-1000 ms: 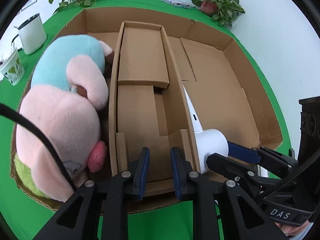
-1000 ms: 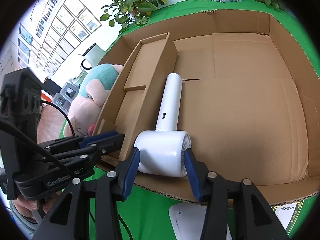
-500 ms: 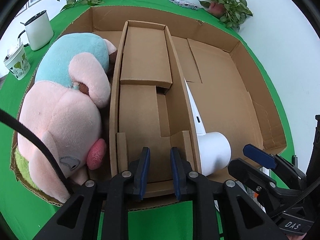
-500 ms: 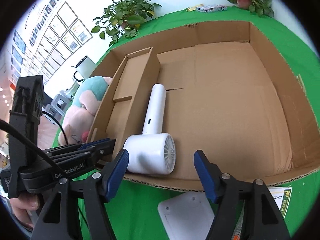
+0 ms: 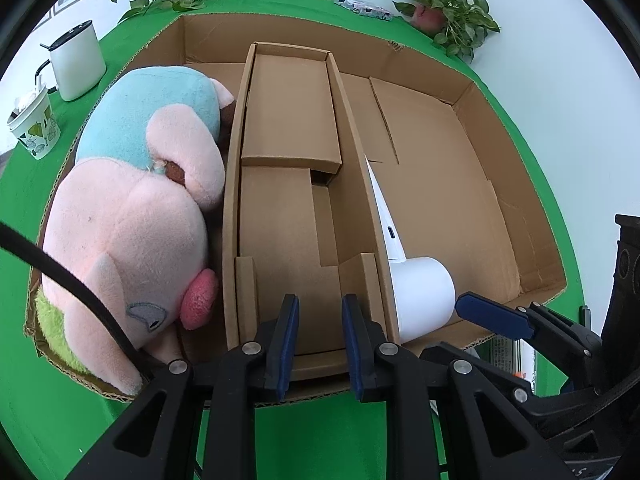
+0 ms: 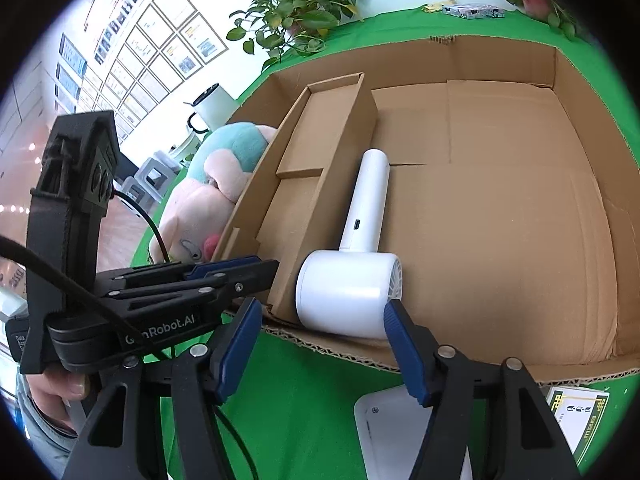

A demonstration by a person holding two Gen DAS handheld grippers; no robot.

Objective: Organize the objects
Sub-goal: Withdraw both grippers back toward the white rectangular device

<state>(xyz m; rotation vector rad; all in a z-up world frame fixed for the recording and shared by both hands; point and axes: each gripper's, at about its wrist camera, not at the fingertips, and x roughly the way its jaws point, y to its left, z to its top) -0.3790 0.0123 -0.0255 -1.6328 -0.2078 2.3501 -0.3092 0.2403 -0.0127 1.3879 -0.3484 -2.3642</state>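
A white hair dryer (image 6: 344, 292) lies in the big cardboard box (image 6: 520, 240), its handle pointing away, against the cardboard divider tray (image 6: 320, 132). My right gripper (image 6: 323, 308) hovers at the box's near edge. Its jaws stand on either side of the dryer's round head, closing, and neither pad touches it. My left gripper (image 5: 320, 304) is shut with nothing in it, above the near end of the divider tray (image 5: 288, 120). A pink and blue plush toy (image 5: 128, 232) fills the box's left compartment. In the left wrist view the dryer (image 5: 424, 296) shows just right of the divider wall.
A white jug (image 5: 76, 66) and a paper cup (image 5: 34, 128) stand left of the box on the green cloth. Potted plants (image 5: 448, 8) sit at the back. A white flat device (image 6: 384, 420) and a green card (image 6: 580, 412) lie in front of the box.
My right gripper was shut on the dryer's head, then let go, opened wide and drew back a little. The dryer stays in the box. The left gripper has not changed.
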